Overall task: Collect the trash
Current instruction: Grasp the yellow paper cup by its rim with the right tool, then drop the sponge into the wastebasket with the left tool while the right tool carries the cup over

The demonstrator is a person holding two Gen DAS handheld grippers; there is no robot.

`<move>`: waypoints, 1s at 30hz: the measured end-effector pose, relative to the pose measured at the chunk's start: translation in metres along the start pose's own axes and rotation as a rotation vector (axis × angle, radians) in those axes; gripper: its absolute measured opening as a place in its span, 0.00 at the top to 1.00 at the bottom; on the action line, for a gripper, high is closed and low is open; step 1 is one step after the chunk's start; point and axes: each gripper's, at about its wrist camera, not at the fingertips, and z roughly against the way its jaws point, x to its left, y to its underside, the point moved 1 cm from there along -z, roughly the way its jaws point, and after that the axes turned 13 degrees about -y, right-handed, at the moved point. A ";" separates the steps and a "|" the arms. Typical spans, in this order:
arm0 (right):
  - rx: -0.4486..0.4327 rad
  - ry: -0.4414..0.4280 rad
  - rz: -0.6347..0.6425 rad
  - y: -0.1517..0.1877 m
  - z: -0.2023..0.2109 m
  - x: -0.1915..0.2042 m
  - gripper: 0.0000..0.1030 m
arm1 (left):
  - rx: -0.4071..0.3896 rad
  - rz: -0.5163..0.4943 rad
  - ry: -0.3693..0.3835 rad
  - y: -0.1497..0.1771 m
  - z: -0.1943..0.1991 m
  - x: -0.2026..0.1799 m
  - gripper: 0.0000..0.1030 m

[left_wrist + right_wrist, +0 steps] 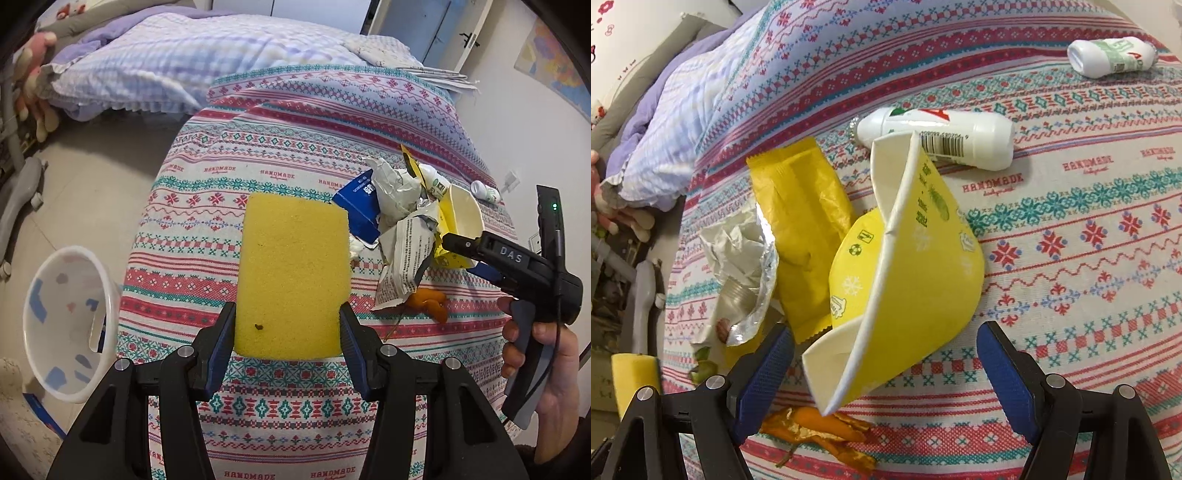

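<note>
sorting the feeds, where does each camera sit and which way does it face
Left wrist: on the left gripper, angled down at the table; its fingers clamp a sponge; the right gripper and a hand show.
Right wrist: on the right gripper, angled down at a crushed cup between open fingers.
Shared: cup, sponge, orange peel.

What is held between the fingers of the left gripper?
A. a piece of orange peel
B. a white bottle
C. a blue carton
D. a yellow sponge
D: in the left wrist view the left gripper has its fingers pressed on both sides of the yellow sponge, held above the patterned tablecloth.
</note>
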 end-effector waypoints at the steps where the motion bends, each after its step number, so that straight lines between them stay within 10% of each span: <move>1: 0.000 0.010 0.001 0.000 -0.003 0.001 0.17 | 0.000 -0.001 0.000 0.000 0.000 0.000 0.46; 13: -0.013 0.018 0.031 0.006 0.021 -0.012 0.63 | -0.020 0.009 0.003 0.002 0.007 0.006 0.46; 30: -0.130 0.026 0.169 0.025 0.104 0.018 0.75 | -0.069 0.050 0.011 0.013 0.033 0.030 0.46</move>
